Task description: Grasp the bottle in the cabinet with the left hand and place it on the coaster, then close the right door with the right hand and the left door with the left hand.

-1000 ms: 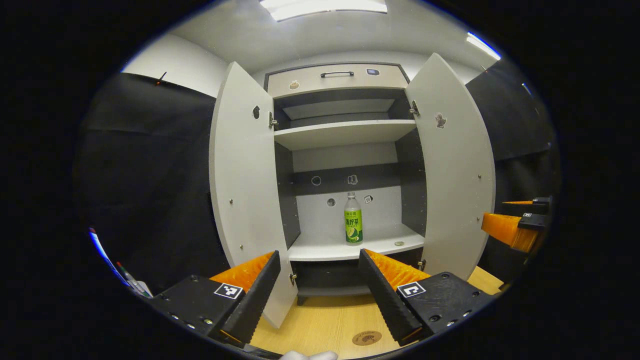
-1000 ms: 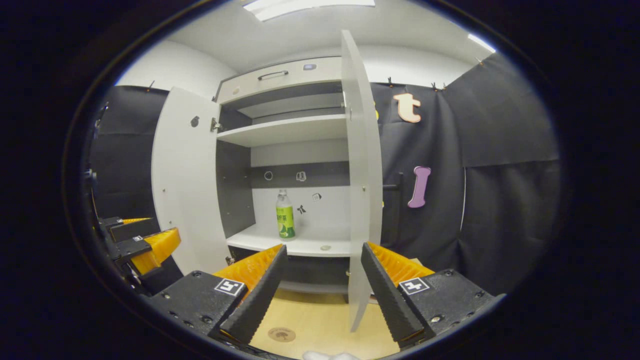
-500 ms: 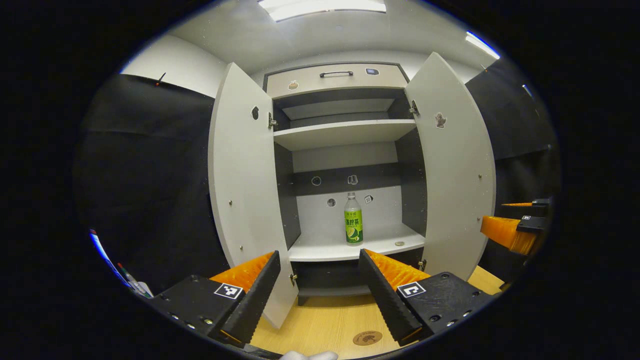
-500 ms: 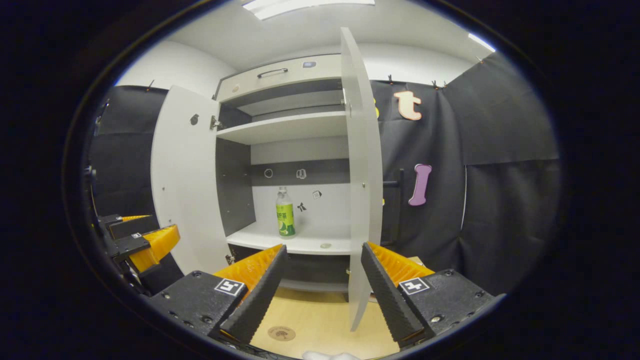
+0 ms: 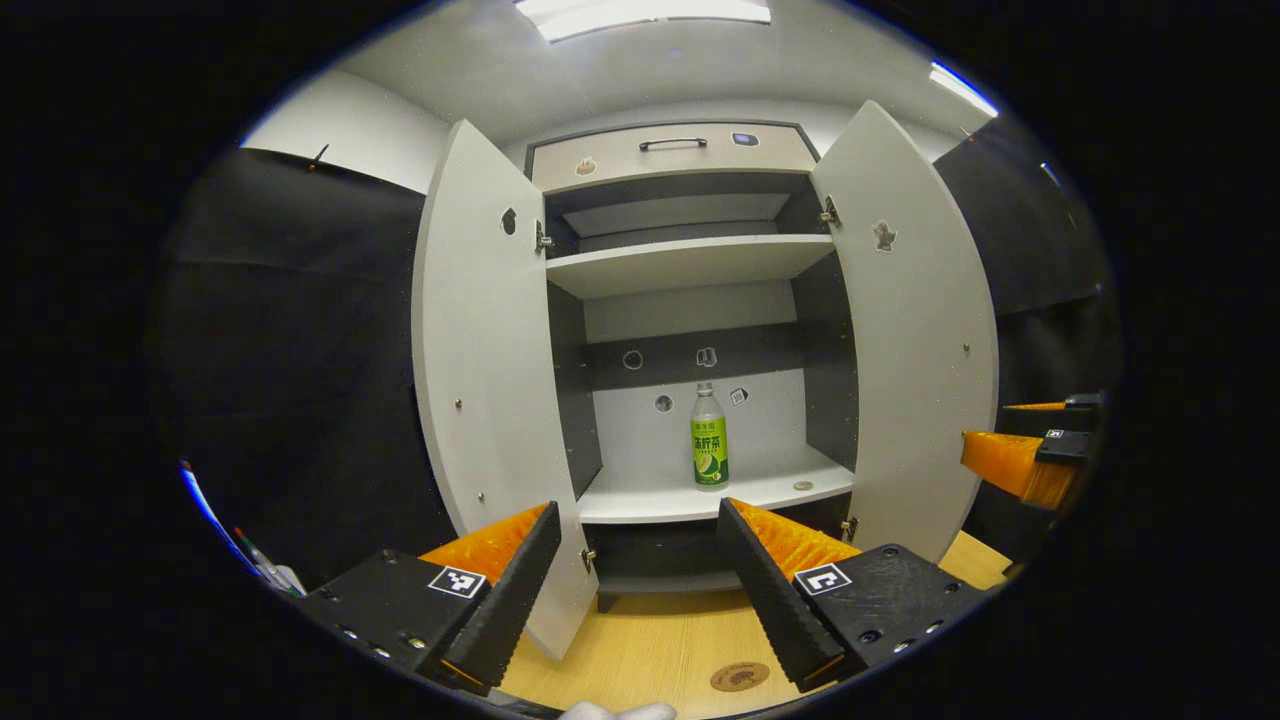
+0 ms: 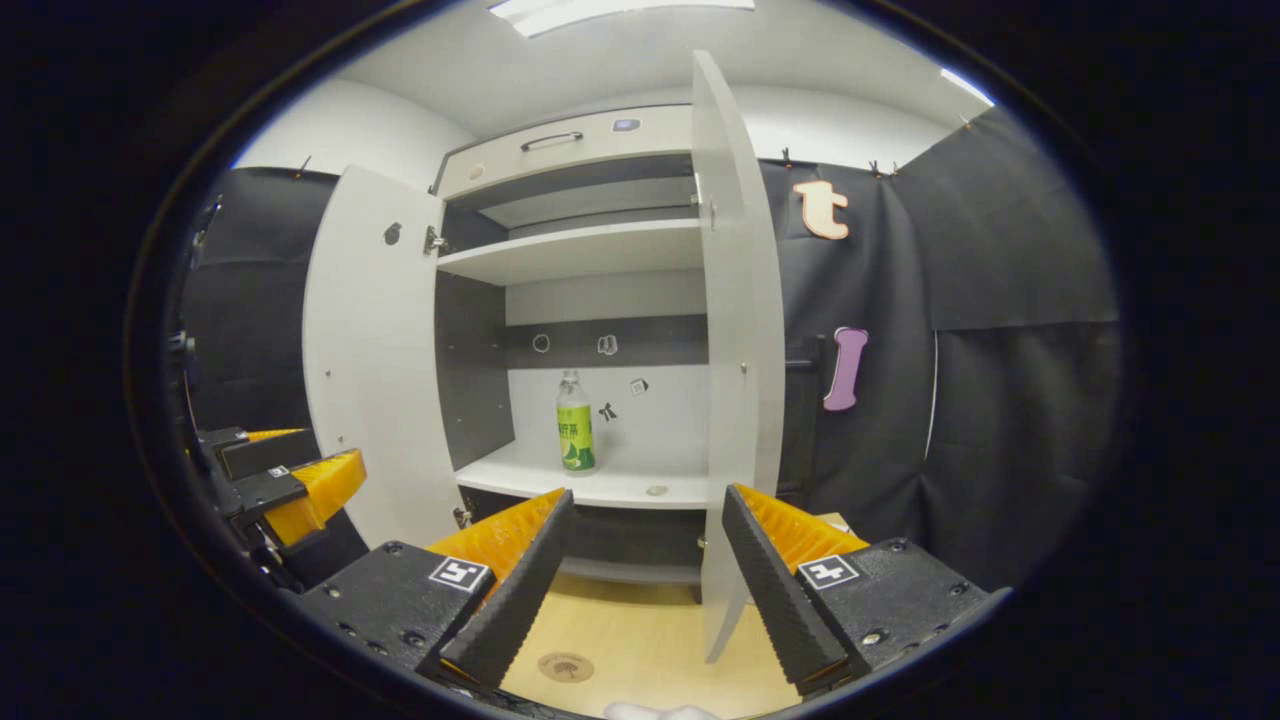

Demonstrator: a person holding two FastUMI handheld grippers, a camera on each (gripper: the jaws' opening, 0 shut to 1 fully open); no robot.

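In the left gripper view we look across a pale wood-grain counter (image 5: 660, 650) at a white cabinet with a dark interior (image 5: 700, 300) whose two doors stand wide open, the left door (image 5: 490, 400) and the right door (image 5: 920, 350) swung out toward us. Black cloth hangs as walls to either side, and a bright ceiling light panel (image 5: 640, 10) glows overhead. A clear plastic bottle with a green label (image 5: 708, 440) stands upright on the white lower shelf (image 5: 700, 495); its label carries writing too small for us to read. A small round brown coaster (image 5: 740, 676) lies on the counter near us. The left claw (image 5: 635, 585) is spread, its black-and-orange fingers holding nothing, well short of the bottle. At the right edge we see the right claw (image 5: 1030, 450), though we cannot tell its state from here. In the right gripper view the same counter (image 6: 650, 650), cabinet (image 6: 590, 280) and bottle (image 6: 575, 425) appear, with the right door (image 6: 740, 350) seen nearly edge-on and the coaster (image 6: 566, 666) between the fingers. The right claw (image 6: 640, 590) is spread and empty, and the left claw (image 6: 290, 480) hangs at the left edge.
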